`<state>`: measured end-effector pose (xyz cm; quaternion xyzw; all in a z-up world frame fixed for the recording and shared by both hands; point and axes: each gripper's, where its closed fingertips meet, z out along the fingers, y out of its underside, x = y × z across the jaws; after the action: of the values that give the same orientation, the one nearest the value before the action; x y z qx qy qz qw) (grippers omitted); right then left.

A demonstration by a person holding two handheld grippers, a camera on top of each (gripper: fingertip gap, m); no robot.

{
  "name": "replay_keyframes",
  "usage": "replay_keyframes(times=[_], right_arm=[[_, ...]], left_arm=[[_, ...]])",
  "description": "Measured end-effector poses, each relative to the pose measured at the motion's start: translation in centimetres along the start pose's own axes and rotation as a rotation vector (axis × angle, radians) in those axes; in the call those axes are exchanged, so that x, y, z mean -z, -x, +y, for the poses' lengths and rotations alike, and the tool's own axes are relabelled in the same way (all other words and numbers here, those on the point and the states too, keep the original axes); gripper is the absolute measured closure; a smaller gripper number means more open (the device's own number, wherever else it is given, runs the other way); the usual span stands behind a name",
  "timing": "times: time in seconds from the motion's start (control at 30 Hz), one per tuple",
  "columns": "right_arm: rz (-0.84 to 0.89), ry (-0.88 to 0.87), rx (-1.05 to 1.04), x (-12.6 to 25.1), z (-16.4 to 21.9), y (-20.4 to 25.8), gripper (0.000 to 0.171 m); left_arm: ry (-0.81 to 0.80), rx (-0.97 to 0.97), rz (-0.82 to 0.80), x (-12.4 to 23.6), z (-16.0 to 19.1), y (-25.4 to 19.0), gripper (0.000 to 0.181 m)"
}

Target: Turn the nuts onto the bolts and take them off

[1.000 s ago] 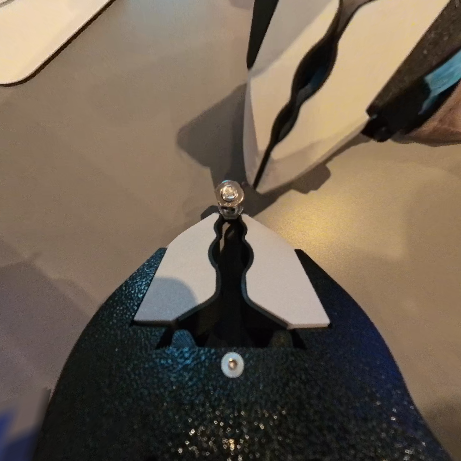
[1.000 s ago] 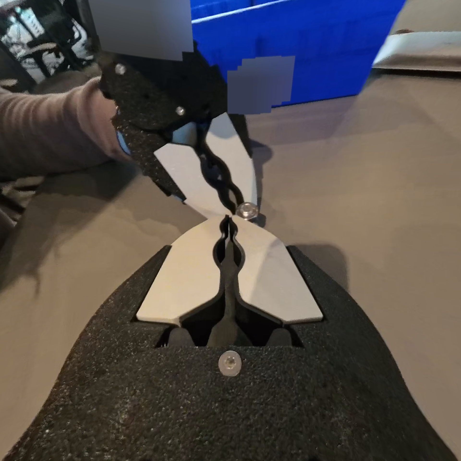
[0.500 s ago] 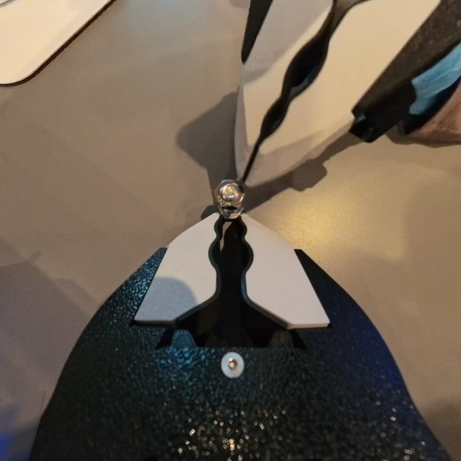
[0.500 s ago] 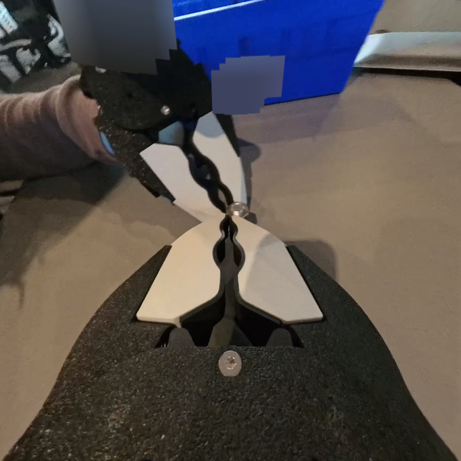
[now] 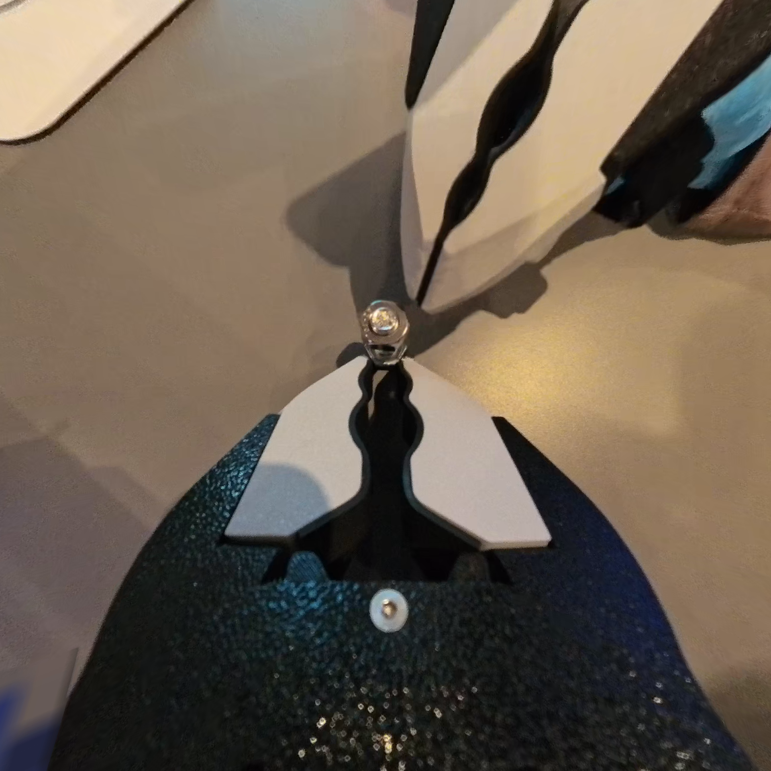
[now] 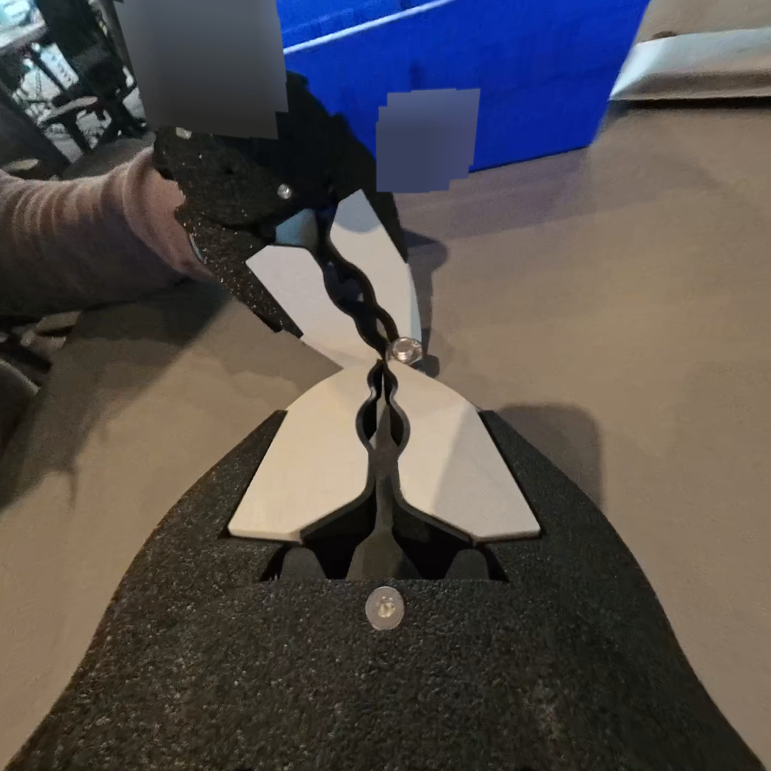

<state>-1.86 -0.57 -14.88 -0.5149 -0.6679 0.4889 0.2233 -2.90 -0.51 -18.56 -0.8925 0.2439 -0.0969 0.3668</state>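
A small steel bolt with a hex nut point(image 5: 384, 327) threaded on its end stands up from the tips of my left gripper point(image 5: 384, 362), which is shut on the bolt's lower part. The nut point(image 6: 404, 349) also shows in the right wrist view, at the tips of the left gripper point(image 6: 384, 351). My right gripper point(image 6: 381, 370) is shut with nothing between its fingers. In the left wrist view the right gripper point(image 5: 419, 298) comes in from the upper right, its tips just right of and behind the nut. Whether it touches the nut is unclear.
Both grippers hover low over a grey table point(image 6: 605, 333). A blue bin point(image 6: 521, 75) stands at the back, with a flat grey sheet point(image 6: 701, 71) to its right. A white board point(image 5: 62, 62) lies far left. A person's sleeve point(image 6: 62, 250) reaches in from the left. The left gripper's tips are roughly 4 cm from the right gripper's.
The right gripper's shut tips swung left to the nut half a second ago, then drew back slightly to the right. The left gripper kept hold of the bolt.
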Motion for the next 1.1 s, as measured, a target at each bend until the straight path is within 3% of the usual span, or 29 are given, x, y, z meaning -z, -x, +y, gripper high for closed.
replay_keyframes(times=[0.23,0.43,0.7,0.93,1.1], right_arm=[[0.131,-0.021,-0.038,0.2,-0.3,-2.0,0.171],[0.007,0.063,0.063,-0.5,0.7,0.4,0.171],[0.143,-0.015,-0.027,0.3,-0.2,-2.1,0.171],[0.009,0.033,0.057,-0.2,0.4,0.3,0.171],[0.138,-0.040,-0.015,0.5,-0.5,-1.9,0.171]], left_arm=[[0.000,0.000,0.000,0.0,0.0,0.0,0.171],[0.000,0.000,0.000,0.0,0.0,0.0,0.171],[0.000,0.001,-0.001,0.0,0.0,0.0,0.171],[0.000,0.000,0.000,0.0,0.0,0.0,0.171],[0.000,0.000,0.000,-0.1,0.0,0.0,0.172]])
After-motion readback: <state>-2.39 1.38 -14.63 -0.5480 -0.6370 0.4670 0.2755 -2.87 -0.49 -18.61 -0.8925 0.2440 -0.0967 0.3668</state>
